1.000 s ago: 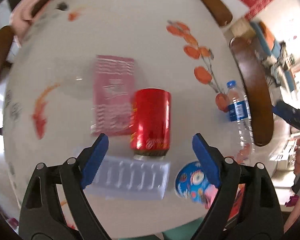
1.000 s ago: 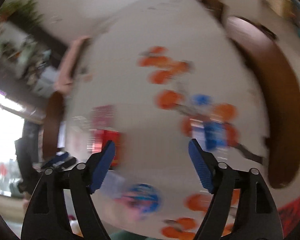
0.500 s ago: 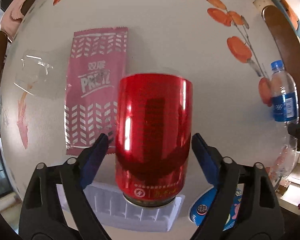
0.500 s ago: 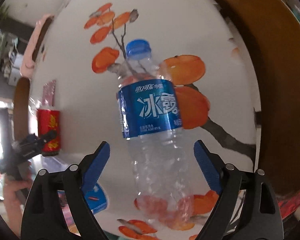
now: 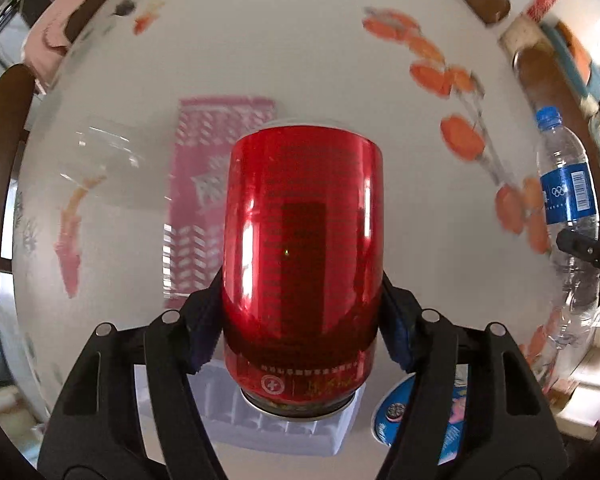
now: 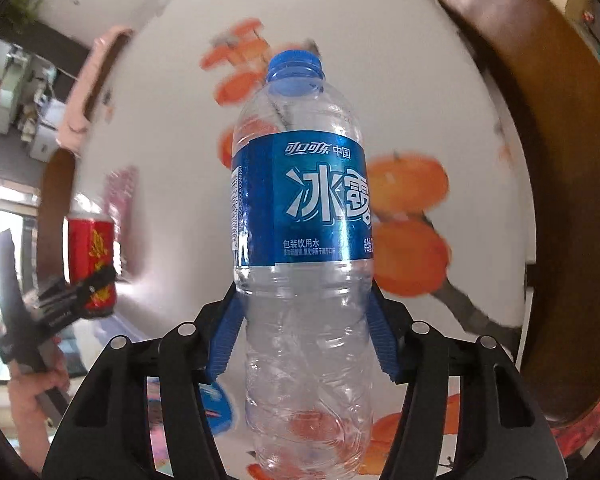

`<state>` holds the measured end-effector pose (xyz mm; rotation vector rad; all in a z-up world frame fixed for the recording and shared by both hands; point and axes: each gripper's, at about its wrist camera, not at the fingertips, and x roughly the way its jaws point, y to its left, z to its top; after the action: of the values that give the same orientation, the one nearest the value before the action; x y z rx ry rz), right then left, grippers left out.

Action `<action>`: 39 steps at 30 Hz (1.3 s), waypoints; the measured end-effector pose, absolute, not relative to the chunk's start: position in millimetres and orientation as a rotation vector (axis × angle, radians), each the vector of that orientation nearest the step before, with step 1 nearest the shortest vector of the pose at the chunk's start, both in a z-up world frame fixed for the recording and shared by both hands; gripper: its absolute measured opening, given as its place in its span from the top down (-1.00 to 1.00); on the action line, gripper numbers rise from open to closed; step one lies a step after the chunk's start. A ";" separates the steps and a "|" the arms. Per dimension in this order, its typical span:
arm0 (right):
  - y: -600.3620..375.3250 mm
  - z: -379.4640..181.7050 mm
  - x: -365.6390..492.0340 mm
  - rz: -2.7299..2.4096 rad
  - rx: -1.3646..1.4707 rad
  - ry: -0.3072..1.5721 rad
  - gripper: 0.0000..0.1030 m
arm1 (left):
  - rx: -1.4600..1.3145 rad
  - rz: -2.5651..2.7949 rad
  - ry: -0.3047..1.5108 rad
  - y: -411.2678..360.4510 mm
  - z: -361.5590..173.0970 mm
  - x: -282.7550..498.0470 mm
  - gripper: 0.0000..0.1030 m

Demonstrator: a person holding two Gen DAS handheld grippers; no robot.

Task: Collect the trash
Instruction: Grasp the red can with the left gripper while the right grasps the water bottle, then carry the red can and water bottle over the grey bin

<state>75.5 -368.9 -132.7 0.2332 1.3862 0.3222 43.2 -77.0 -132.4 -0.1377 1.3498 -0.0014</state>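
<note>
My left gripper [image 5: 302, 332] is shut on a red drink can [image 5: 302, 256], which stands upright between its blue pads. My right gripper [image 6: 304, 336] is shut on a clear plastic water bottle [image 6: 300, 216] with a blue label and blue cap, held upright. The bottle also shows at the right of the left wrist view [image 5: 568, 216], and the can at the left of the right wrist view [image 6: 90, 260]. Both seem raised off the white table [image 5: 300, 40].
On the table lie a pink snack wrapper [image 5: 204, 184], a clear plastic piece [image 5: 100, 160], a white plastic tray [image 5: 268, 424] and a round blue wrapper [image 5: 396, 412]. Brown chair backs [image 6: 548, 160] ring the table. Orange fruit prints [image 6: 404, 188] mark the tabletop.
Both grippers have closed: the left on the red can, the right on the water bottle. Both objects now sit deeper between the fingers and appear lifted.
</note>
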 end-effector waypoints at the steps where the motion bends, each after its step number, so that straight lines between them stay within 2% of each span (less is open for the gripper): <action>1: -361.3 -120.6 78.6 0.347 0.238 1.362 -0.13 | -0.150 0.000 1.336 -74.7 -125.6 42.1 -0.23; 7: -286.5 -76.4 86.4 0.520 0.199 1.292 -0.13 | -0.244 0.053 1.241 -24.0 -84.6 25.2 -0.23; 12: -174.3 -64.8 69.0 0.733 0.109 1.298 -0.13 | -0.340 0.171 1.191 40.6 -74.0 -13.9 -0.23; 21: 31.2 -85.0 -21.1 1.074 -0.130 1.396 -0.13 | -0.555 0.485 1.130 182.2 -81.5 -167.9 -0.23; 30: 207.5 -138.4 -177.4 1.360 -0.441 1.532 -0.13 | -0.835 0.765 1.139 276.0 -140.2 -353.2 -0.23; 35: 261.0 -190.4 -272.2 1.429 -0.626 1.631 -0.13 | -1.039 0.851 1.168 301.5 -205.6 -440.6 -0.23; 39: 289.4 -248.1 -327.0 1.420 -0.755 1.705 -0.13 | -1.166 0.881 1.192 311.8 -260.0 -482.3 -0.23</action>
<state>-327.0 289.4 -248.1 -0.7546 1.7052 1.4201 -482.3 311.8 -260.0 -1.1661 1.1917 0.8811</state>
